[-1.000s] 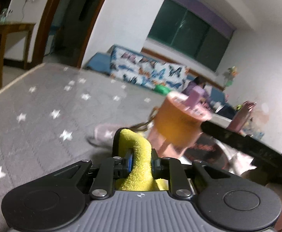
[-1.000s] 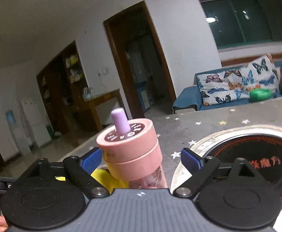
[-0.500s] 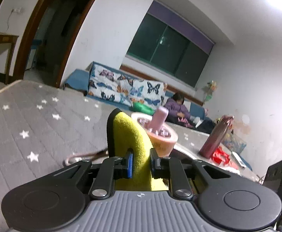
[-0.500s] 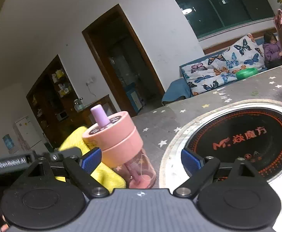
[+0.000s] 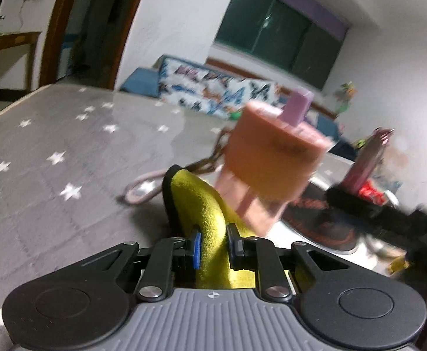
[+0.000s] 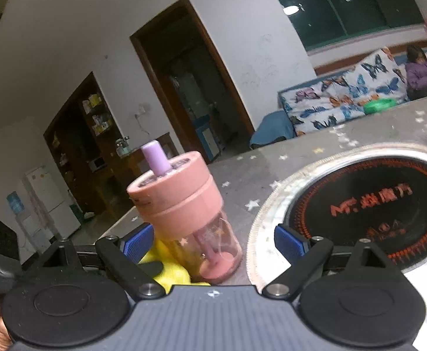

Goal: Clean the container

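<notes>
We hold a yellow cloth [image 5: 210,222] pinched between the closed jaws of our left gripper [image 5: 212,244]; the cloth stands up out of the pads, with a black edge along its back. Just beyond it the pink cup [image 5: 267,161] tilts, blurred, its lid toward the window and a lilac spout [image 5: 298,108] sticking up from the lid.

In the right wrist view the cup [image 6: 184,213] sits between the 2 blue pads of our right gripper [image 6: 213,241], which stand wide apart. Whether the pads touch the clear body we cannot tell; gaps show on both sides. The cup leans a little left, and its pink base is low, close to the grey starred table [image 6: 315,149]. The cloth [image 6: 172,269] lies just left of the cup's base, touching or nearly so.

To the right a round black cooktop [image 6: 368,210] with red lettering is set in the table. A tall pink bottle [image 5: 368,158] stands beyond it.
</notes>
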`<state>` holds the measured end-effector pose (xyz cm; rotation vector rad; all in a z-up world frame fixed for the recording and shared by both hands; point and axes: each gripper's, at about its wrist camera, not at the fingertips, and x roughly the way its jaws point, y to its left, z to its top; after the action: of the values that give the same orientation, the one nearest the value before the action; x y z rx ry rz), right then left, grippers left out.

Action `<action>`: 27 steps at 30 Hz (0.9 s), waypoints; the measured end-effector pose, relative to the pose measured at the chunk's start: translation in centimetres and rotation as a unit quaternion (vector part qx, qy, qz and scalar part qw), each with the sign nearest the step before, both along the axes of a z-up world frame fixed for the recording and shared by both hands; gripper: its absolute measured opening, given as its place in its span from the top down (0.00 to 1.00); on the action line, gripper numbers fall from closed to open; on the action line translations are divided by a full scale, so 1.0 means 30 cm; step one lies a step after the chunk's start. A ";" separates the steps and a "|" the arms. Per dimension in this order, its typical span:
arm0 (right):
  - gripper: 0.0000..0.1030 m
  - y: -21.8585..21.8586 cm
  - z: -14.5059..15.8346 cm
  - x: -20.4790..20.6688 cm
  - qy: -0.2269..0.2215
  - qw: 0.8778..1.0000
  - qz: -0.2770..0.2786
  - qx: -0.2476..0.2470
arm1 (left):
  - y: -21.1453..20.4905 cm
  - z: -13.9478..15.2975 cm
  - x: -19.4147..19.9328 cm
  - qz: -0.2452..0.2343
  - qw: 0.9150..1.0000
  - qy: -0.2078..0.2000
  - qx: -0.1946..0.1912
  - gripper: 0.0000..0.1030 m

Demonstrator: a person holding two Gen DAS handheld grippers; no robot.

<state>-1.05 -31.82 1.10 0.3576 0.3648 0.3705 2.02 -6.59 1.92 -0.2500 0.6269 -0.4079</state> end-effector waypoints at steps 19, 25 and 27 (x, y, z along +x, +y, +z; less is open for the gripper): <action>0.08 0.209 0.144 0.125 -0.053 0.995 0.035 -0.082 | 0.012 0.132 -0.033 -0.035 0.992 -0.118 -0.003 0.81; 0.11 0.252 0.141 0.113 -0.064 0.990 0.027 -0.126 | -0.023 0.083 -0.029 -0.058 0.992 -0.113 0.013 0.81; 0.13 0.271 0.139 0.109 -0.066 0.987 0.022 -0.144 | -0.034 0.072 -0.028 -0.061 0.992 -0.111 0.016 0.81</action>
<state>2.21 -23.71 5.26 0.0415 0.2922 0.3773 1.19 -7.61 4.08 -0.1326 0.4307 -0.5346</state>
